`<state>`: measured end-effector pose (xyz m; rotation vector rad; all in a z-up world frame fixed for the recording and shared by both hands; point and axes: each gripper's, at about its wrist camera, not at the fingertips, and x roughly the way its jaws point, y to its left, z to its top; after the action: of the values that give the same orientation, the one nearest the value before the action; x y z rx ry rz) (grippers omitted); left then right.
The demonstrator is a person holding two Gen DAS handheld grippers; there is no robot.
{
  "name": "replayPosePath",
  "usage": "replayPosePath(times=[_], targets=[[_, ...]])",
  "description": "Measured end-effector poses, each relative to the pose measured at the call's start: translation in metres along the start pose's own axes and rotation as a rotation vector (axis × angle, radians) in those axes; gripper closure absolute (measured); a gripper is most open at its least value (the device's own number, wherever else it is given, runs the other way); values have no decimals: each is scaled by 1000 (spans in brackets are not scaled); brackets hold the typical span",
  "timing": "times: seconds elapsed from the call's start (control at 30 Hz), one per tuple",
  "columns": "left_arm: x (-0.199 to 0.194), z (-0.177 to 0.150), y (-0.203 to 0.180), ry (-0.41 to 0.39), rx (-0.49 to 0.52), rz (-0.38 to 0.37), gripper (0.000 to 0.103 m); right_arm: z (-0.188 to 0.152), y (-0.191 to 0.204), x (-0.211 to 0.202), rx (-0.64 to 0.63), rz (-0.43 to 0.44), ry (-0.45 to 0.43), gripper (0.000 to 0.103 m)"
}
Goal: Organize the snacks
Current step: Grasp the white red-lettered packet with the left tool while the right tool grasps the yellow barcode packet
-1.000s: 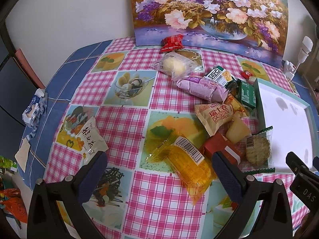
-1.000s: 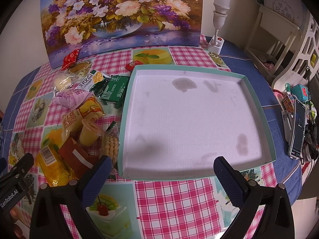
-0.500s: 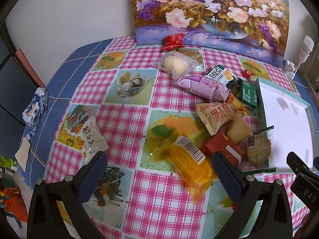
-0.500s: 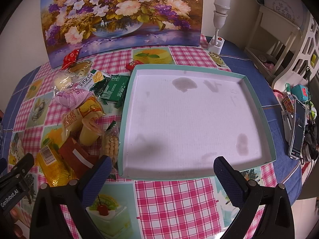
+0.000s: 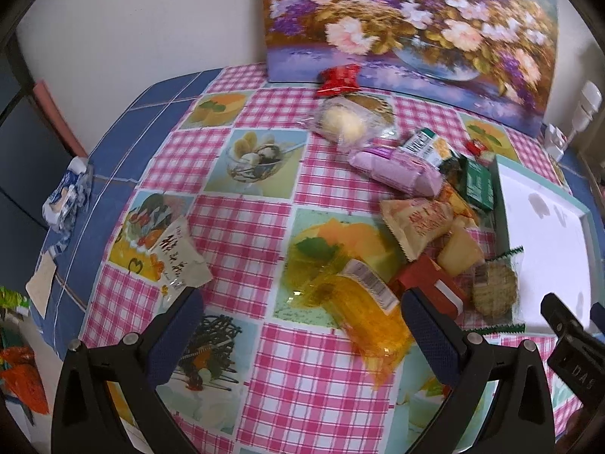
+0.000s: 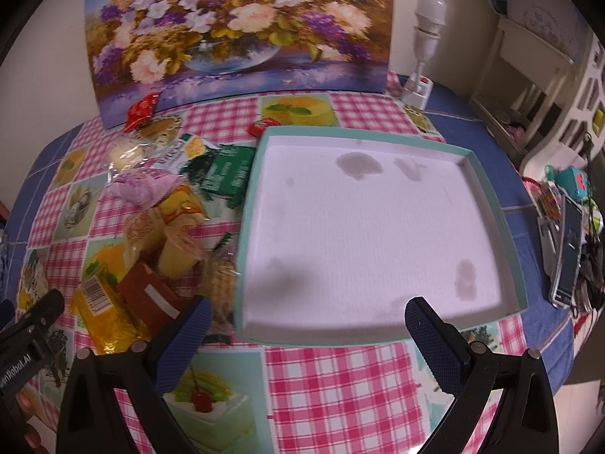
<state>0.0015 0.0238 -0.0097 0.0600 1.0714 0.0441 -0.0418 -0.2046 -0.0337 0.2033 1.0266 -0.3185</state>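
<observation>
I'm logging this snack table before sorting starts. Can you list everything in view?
tray: 1, teal rim, white stained floor, empty, right half of table
yellow pack: 1, nearest the left gripper
red box: 1, right of yellow pack
round cracker: 1, clear wrap, against tray
jelly cup: 1, pale yellow, behind red box
beige pack: 1, mid pile
purple pack: 1, behind beige pack
green pack: 1, by tray's far corner
clear bun pack: 1, toward painting
red wrapper: 1, at painting
white sachet: 1, alone, left
painting: 1, floral, against wall
lamp: 1, white, behind tray
left hand-held gripper: open
right hand-held gripper: open
</observation>
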Motion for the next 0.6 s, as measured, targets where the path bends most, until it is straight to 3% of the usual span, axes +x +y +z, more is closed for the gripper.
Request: replayPosePath(times=[0.33,0.47,0.6], targets=[[13,6,75,51,-177,-9,0,1,65,-1,-142,144,-52,0],[20,6,110,67,-230,31,0,1,95,2,-191,194,-45,0],[31,8,136,91,-277,17,0,1,125,3,-250,258,-35,0]])
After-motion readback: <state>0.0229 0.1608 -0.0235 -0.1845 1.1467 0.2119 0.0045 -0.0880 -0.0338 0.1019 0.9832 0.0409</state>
